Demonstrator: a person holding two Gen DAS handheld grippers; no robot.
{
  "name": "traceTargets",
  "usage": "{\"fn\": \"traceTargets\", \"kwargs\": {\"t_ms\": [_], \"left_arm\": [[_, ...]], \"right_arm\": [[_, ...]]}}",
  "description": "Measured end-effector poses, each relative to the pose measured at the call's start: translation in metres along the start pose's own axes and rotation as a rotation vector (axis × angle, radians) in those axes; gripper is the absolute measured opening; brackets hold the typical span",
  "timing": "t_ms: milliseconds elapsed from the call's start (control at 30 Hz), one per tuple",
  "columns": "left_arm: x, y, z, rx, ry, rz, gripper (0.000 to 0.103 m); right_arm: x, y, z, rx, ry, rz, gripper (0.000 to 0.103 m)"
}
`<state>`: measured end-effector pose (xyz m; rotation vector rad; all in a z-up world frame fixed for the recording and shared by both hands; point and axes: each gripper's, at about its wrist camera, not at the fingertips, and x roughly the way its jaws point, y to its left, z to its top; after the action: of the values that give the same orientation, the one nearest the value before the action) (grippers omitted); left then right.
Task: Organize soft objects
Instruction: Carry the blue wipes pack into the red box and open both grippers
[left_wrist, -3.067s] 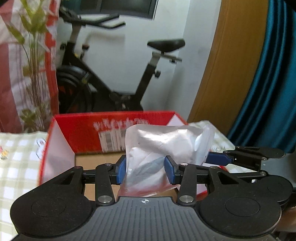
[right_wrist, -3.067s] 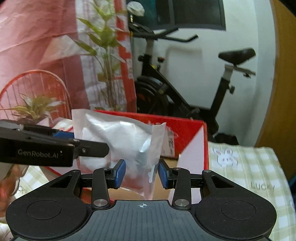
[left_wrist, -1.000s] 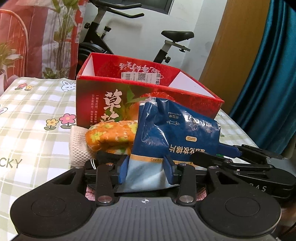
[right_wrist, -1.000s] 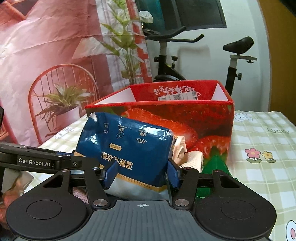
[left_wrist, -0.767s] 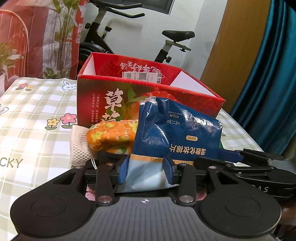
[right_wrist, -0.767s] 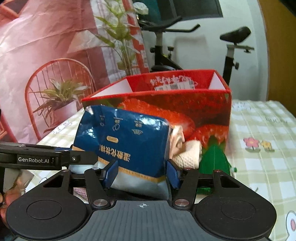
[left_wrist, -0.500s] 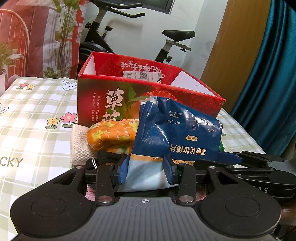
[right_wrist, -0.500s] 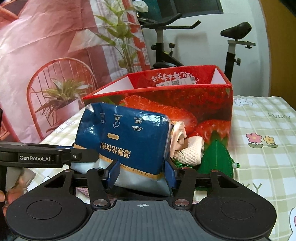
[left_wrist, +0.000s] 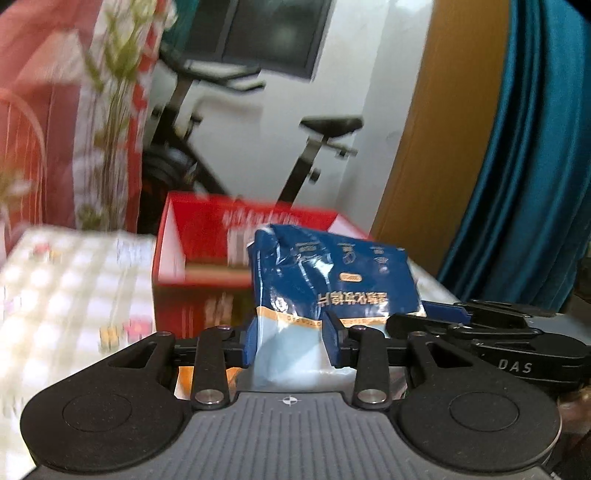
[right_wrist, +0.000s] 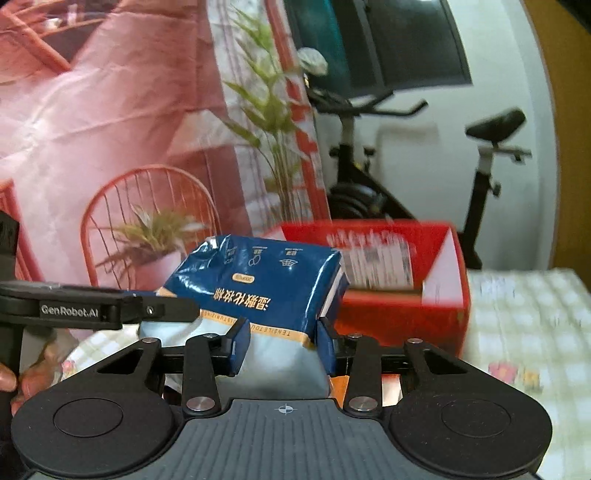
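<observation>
Softness shows in the left wrist view, where the left gripper (left_wrist: 290, 341), jaws just closing, pinches the pale lower end of the glossy blue plastic pouch (left_wrist: 332, 280) before the open red cardboard box (left_wrist: 192, 273); in the right wrist view the right gripper (right_wrist: 282, 345), likewise just closing, clamps the same light, slippery pouch's bottom, probably its best hold.

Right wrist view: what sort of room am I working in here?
Most likely a room in a home, used partly for exercise: an exercise bike stands by the wall, a checked tablecloth with flower prints covers the table, and a blue curtain hangs beside a wooden door.
</observation>
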<state>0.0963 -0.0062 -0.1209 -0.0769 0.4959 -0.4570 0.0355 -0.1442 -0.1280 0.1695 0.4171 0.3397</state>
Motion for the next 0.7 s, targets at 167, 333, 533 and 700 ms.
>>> {"fn": "traceTargets", "kwargs": {"t_ms": [167,333,533,700], "left_arm": [[0.001,-0.007,0.032,0.044,-0.053,0.001,0.038],[0.013,-0.002,0.06,0.04,-0.102,0.002,0.038],[0.033,-0.001,0.089,0.101,-0.145,0.043,0.038],[0.044,0.005,0.112,0.125,-0.215,0.055,0.038]], "right_arm": [[0.0,-0.001,0.039,-0.046,-0.06,0.009,0.036],[0.014,-0.003,0.076,-0.137,-0.112,-0.001,0.036],[0.04,-0.004,0.111,-0.228,-0.161,-0.033,0.037],[0.061,-0.013,0.126,-0.245,-0.217,-0.048,0.037]]}}
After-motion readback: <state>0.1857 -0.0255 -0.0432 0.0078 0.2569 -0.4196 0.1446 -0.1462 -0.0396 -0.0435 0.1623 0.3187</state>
